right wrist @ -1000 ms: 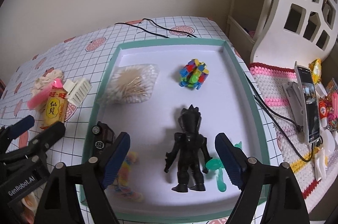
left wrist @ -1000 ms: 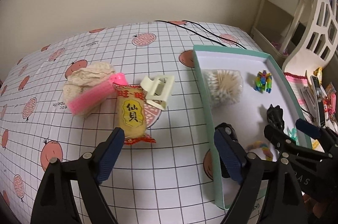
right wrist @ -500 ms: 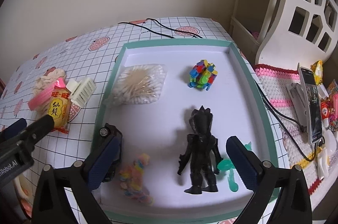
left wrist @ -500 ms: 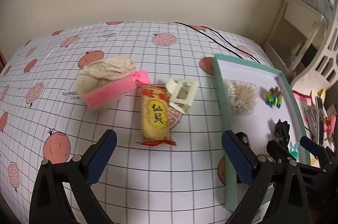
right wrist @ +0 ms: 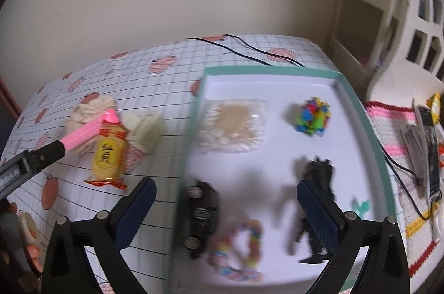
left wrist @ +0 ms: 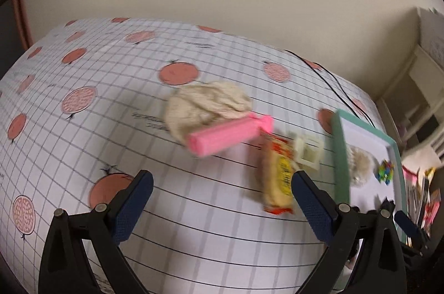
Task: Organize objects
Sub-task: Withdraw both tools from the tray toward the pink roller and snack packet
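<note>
L gripper [left wrist: 222, 206]: jaws wide apart, nothing between, over the cloth.
R gripper [right wrist: 226, 212]: spread wide, empty, over tray's near-left part.
Snack [left wrist: 277, 177]: yellow pack, red ends, black print; flat on cloth, left of tray, blurred.
Pink clip [left wrist: 229, 135]: long bar, lying on beige cloth wad [left wrist: 205, 102], tip touching snack.
Hair claw [left wrist: 308, 152]: cream, betw snack & tray.
Tray [right wrist: 358, 110]: teal rim, white floor; holds swab bag [right wrist: 234, 124], block toy [right wrist: 313, 116], black figure [right wrist: 319, 174], toy car [right wrist: 201, 213], bead ring [right wrist: 244, 252], green bit [right wrist: 360, 206].
Cloth [left wrist: 111, 105]: white grid w/ red fruit print.
</note>
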### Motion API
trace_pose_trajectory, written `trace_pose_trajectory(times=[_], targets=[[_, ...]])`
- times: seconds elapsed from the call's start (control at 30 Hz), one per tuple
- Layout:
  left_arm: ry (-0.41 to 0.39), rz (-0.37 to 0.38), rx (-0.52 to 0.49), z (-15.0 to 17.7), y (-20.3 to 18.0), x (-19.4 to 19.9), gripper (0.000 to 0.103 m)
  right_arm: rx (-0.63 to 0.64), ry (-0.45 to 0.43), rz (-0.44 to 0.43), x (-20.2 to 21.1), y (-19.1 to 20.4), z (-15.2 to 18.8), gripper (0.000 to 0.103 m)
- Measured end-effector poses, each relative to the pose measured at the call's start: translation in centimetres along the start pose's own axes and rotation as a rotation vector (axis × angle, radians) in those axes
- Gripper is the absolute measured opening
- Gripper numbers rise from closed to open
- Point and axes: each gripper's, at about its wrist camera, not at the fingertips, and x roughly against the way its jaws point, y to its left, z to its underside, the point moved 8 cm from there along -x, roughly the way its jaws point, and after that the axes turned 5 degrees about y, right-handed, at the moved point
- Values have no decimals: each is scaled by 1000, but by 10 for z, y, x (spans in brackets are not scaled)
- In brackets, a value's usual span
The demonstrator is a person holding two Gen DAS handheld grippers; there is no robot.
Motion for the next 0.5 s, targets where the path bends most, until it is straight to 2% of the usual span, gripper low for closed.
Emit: trace_pose_trajectory(times=[0.23,0.5], targets=[[-13,-15,93,-11,42,-1,100,61,-21,-62,-3,47,-5,103],[-4,-13,137,-20,61,-9,100,120,-27,-107,-12,89,-8,103]])
